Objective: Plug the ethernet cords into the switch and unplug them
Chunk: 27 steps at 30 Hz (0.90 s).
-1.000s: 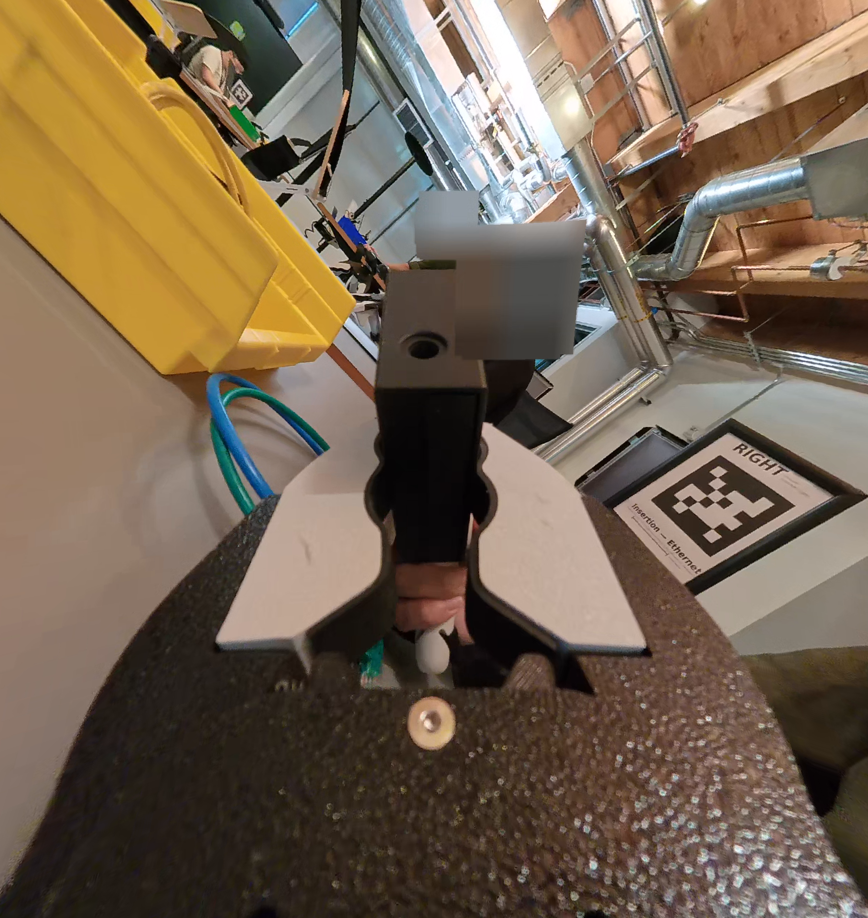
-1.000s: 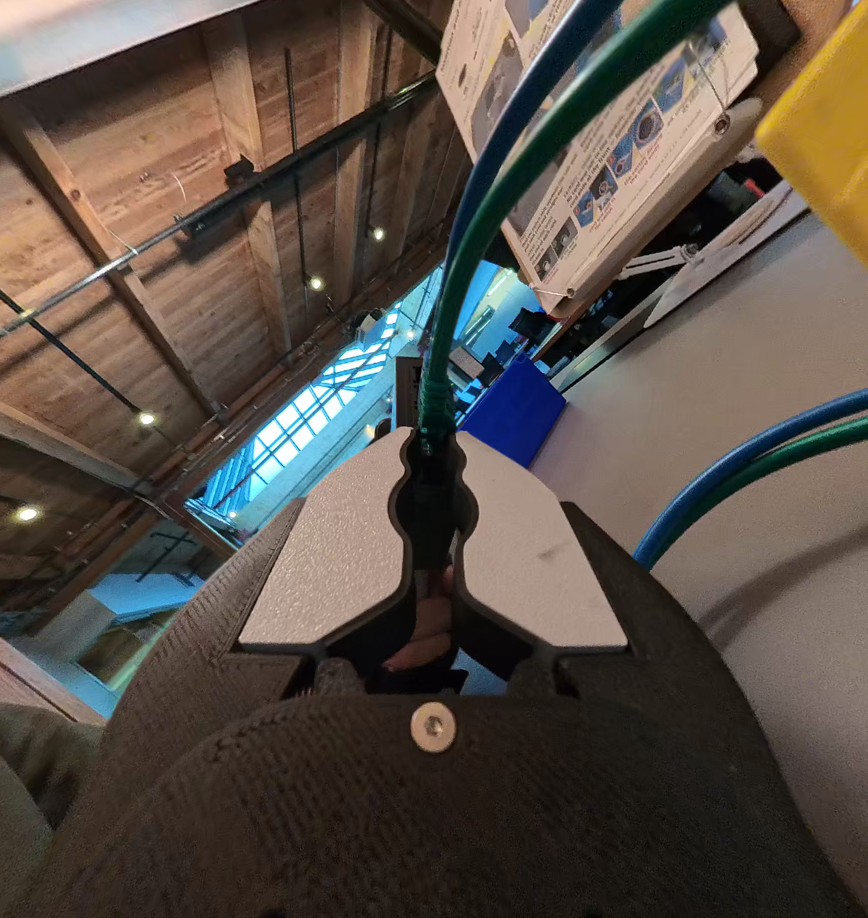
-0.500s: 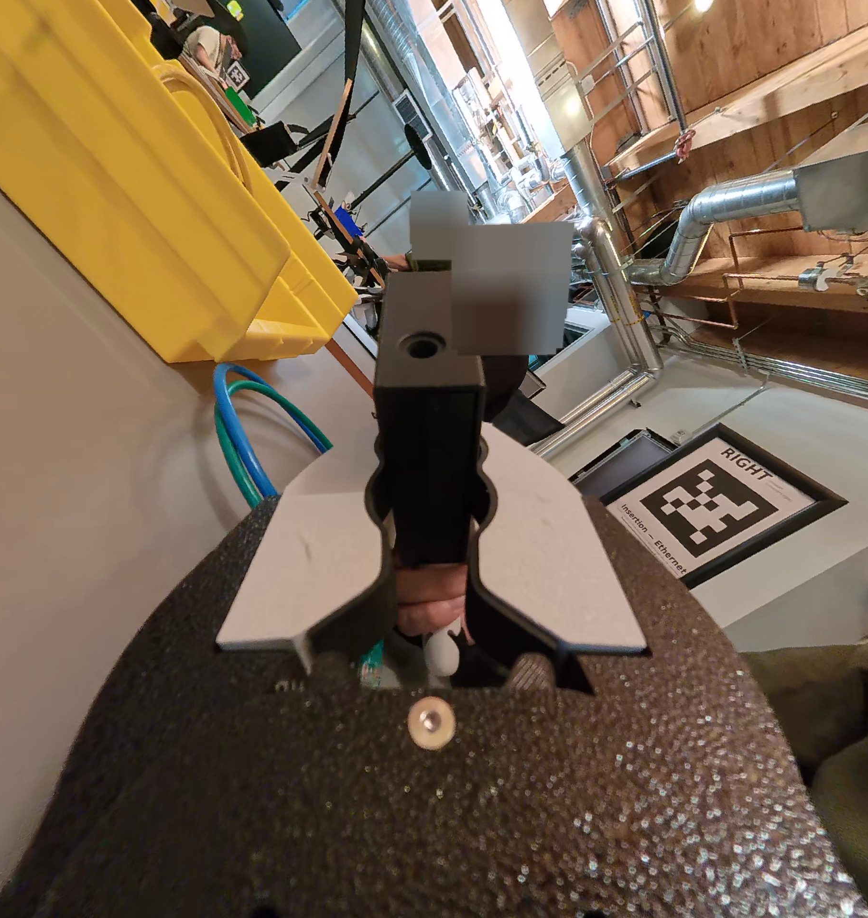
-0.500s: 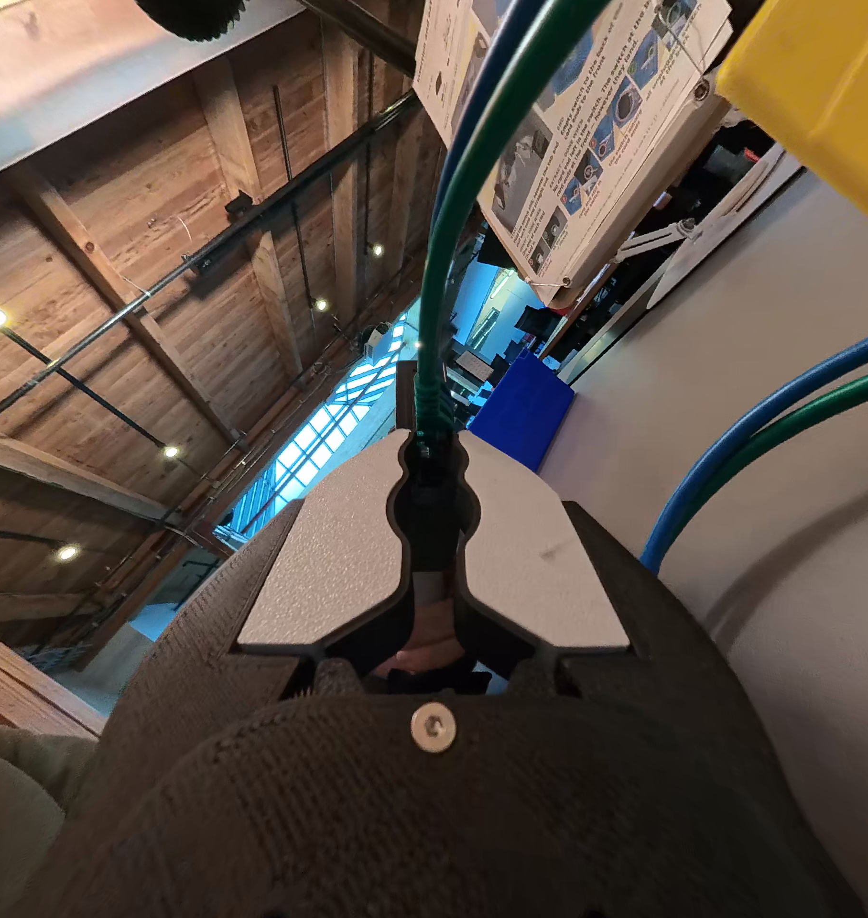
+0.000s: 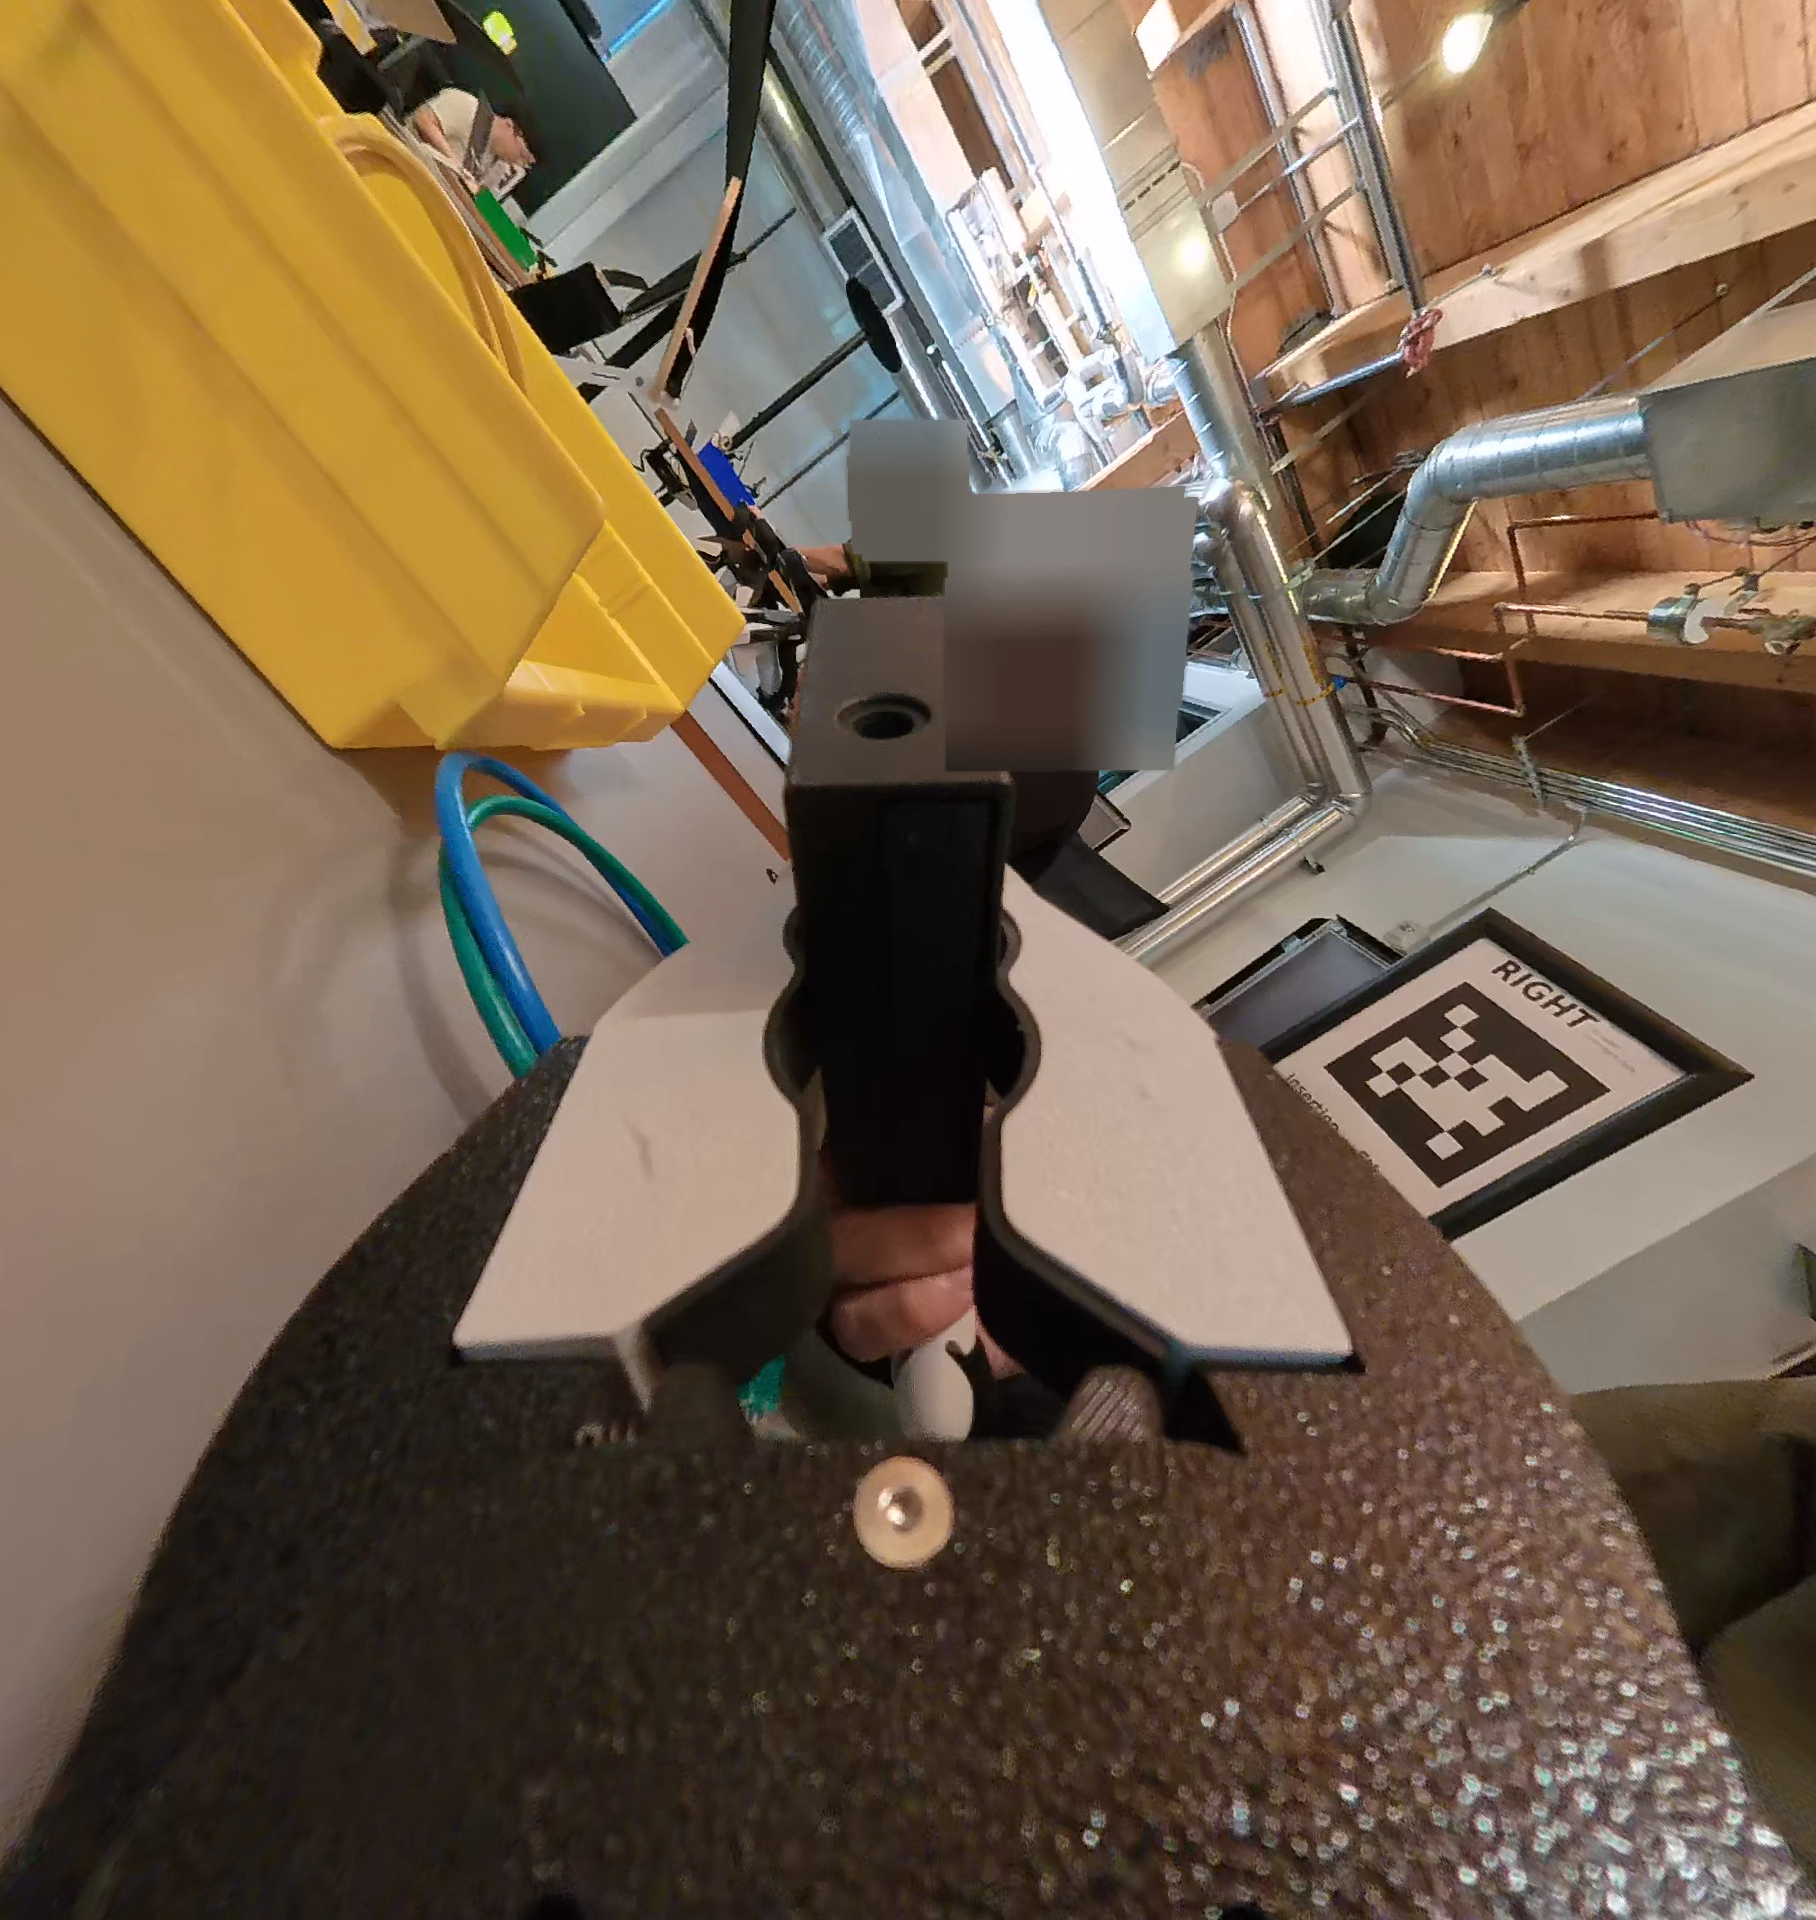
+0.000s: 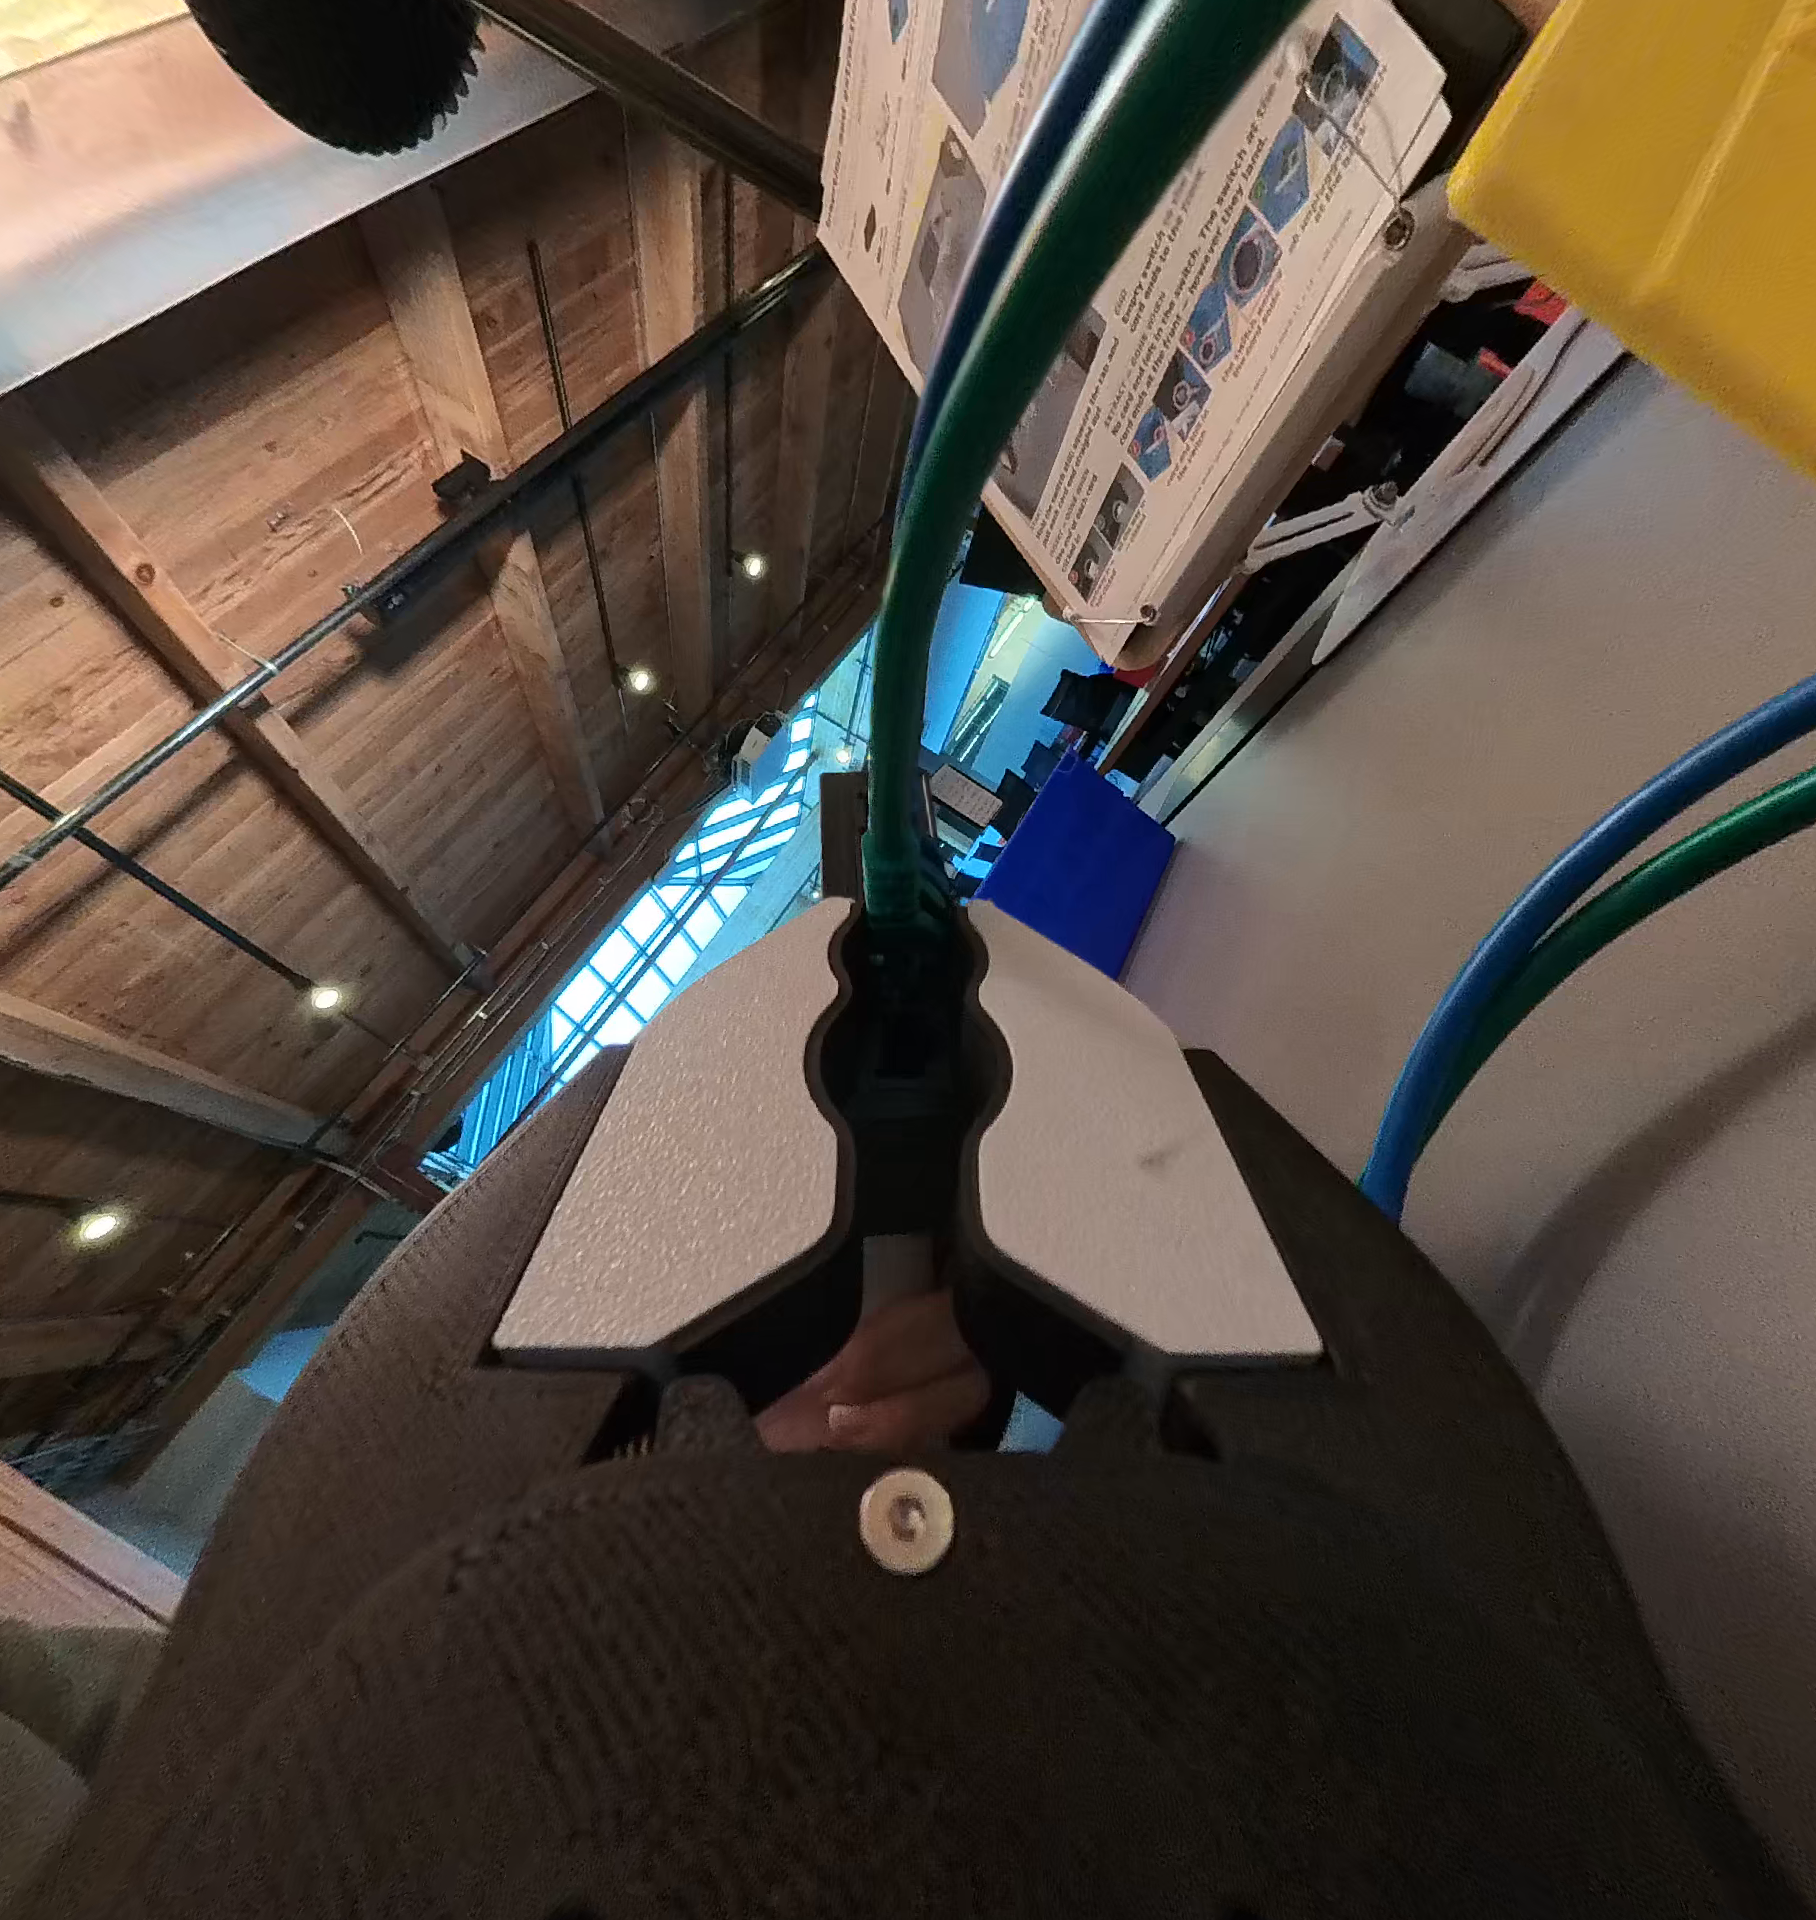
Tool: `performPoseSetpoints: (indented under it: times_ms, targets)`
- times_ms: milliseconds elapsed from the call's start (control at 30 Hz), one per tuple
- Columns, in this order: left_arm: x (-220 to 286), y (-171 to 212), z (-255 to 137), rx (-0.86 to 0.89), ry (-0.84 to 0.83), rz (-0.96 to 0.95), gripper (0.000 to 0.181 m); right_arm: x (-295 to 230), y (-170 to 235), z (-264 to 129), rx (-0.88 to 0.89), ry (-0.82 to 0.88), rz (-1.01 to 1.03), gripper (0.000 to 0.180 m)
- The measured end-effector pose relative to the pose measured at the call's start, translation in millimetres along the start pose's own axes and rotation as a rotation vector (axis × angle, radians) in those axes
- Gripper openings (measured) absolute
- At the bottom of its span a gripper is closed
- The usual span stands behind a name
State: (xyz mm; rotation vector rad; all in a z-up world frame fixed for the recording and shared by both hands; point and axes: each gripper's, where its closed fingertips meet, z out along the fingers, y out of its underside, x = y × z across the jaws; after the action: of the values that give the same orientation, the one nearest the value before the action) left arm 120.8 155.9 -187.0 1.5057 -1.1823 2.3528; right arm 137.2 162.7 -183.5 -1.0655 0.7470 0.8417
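Note:
My left gripper point(image 5: 899, 920) is shut on the black box-shaped switch point(image 5: 883, 748), which stands out end-on beyond the fingertips above the grey table point(image 5: 156, 1039). My right gripper point(image 6: 909, 914) is shut on the plug end of the green ethernet cord point(image 6: 945, 520), which rises out of the jaws and arcs up. A blue cord point(image 6: 1569, 894) runs beside it, and both loop back over the table at the right. A dark edge point(image 6: 839, 831) just behind the plug may be the switch. In the left wrist view the blue and green cords point(image 5: 488, 935) loop on the table.
Yellow bins point(image 5: 260, 416) stand on the table to the left of the switch, and one also shows in the right wrist view point(image 6: 1693, 229). A framed black-and-white marker card point(image 5: 1455, 1070) lies to the right. An instruction sheet on a board point(image 6: 1143, 312) and a blue box point(image 6: 1070, 873) stand farther off.
The right gripper has tilted a little with the green plug in it, so the cord now stands more upright. The left gripper has shifted only slightly. Both grips are unchanged.

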Motion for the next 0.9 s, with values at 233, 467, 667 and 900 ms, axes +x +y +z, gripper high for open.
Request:
performPoseSetpoints:
  times_ms: [233,467,667,900]
  targets:
    - [-0.9,-4.4,-2.0,0.033,-0.006,-0.014,0.029,0.3,1.7,-1.8,0.009,-0.001,0.013,0.014]
    - [0.1,-5.2,-2.5,0.039,0.0,-0.017,0.029,-1.0,2.5,-2.9,0.003,-0.002,-0.005,0.014]
    - [3.8,-5.7,-2.4,0.051,0.026,0.002,0.029,-5.4,3.1,-3.9,-0.006,0.008,-0.114,0.014]
    - [6.1,-10.4,-3.0,0.109,0.034,0.039,0.029,-7.6,3.3,-2.6,-0.007,-0.006,-0.145,0.014]
